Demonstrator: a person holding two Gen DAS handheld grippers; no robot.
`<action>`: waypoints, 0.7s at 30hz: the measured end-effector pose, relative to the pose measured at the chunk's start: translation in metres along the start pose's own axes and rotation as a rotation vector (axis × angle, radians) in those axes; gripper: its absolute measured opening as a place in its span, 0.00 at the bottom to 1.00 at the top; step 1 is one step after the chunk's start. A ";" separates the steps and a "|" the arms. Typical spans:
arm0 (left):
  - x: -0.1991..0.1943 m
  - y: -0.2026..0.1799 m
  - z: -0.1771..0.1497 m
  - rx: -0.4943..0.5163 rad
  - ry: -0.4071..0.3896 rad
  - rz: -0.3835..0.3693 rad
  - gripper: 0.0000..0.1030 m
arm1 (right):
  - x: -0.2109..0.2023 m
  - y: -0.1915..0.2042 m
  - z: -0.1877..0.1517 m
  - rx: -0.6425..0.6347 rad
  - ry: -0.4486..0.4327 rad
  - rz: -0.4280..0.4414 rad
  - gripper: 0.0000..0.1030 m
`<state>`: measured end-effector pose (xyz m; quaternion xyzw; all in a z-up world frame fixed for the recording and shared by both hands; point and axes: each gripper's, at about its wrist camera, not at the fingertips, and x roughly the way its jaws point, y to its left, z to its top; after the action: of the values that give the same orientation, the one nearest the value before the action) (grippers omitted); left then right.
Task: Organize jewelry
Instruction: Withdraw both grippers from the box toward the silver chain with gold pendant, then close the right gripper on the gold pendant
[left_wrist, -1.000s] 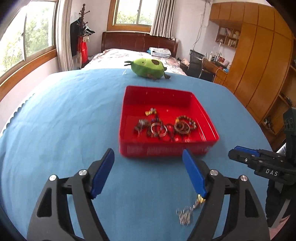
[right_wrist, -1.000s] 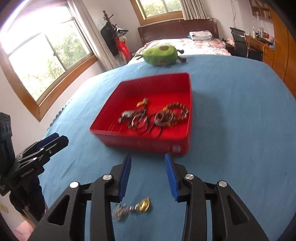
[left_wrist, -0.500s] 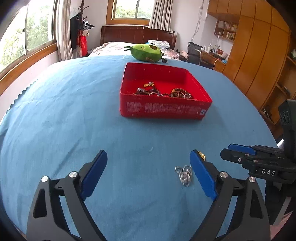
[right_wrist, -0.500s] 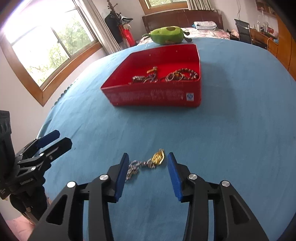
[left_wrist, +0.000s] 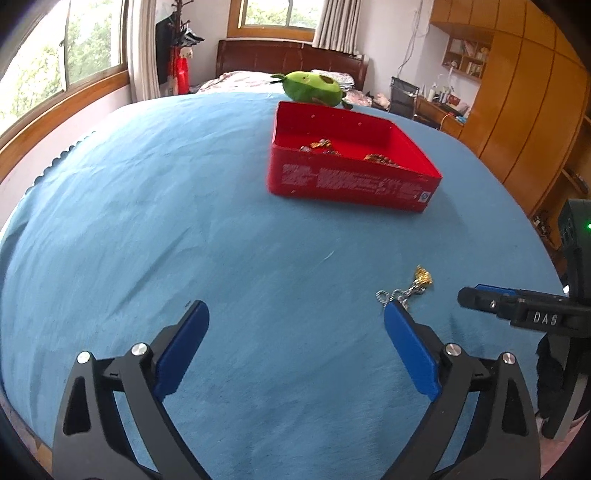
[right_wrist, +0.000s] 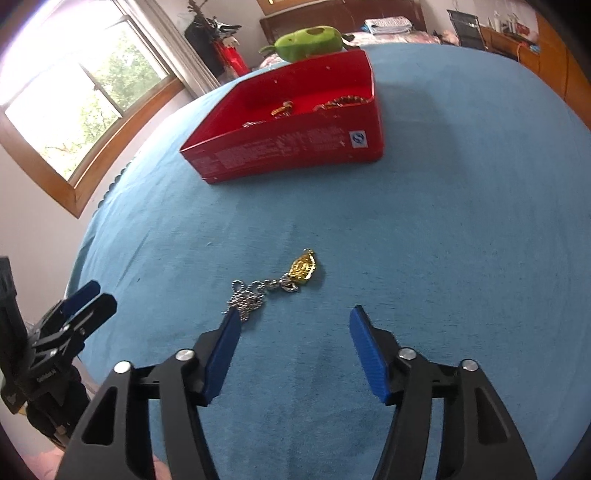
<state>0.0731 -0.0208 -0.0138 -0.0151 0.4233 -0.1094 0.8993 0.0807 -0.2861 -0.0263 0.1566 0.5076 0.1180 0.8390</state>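
Observation:
A necklace (right_wrist: 258, 291), a silver chain with a gold pendant (right_wrist: 303, 266), lies loose on the blue cloth. My right gripper (right_wrist: 294, 312) hovers just short of it, its jaws opening with nothing between them; the chain's end lies by the left fingertip (right_wrist: 231, 321). My left gripper (left_wrist: 295, 308) stands wide, its jaws still opening and empty, with the necklace (left_wrist: 406, 291) just past its right fingertip. Further back sits the red box (left_wrist: 351, 181), also in the right wrist view (right_wrist: 288, 147), holding several bracelets and rings. Each view shows the other gripper at its edge.
A green avocado plush (left_wrist: 314, 86) sits behind the box. The blue cloth (left_wrist: 147, 221) covers the whole rounded table. Its edge falls away at the left and close beneath the grippers. A bed, windows and wooden cupboards stand beyond.
Both grippers have sunk toward the cloth and drawn back from the red box. Both pairs of jaws have widened. The necklace now lies ahead of the right gripper's tips instead of under them.

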 end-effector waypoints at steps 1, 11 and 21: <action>0.001 0.001 -0.001 0.000 0.005 0.006 0.92 | 0.002 -0.002 0.001 0.012 0.004 0.004 0.53; 0.010 0.009 -0.011 -0.011 0.032 0.021 0.92 | 0.014 -0.015 0.017 0.091 0.011 0.001 0.49; 0.016 0.012 -0.013 -0.004 0.038 0.028 0.92 | 0.041 -0.005 0.035 0.097 0.075 -0.016 0.38</action>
<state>0.0755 -0.0117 -0.0353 -0.0088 0.4405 -0.0964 0.8925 0.1310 -0.2812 -0.0466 0.1888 0.5452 0.0923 0.8116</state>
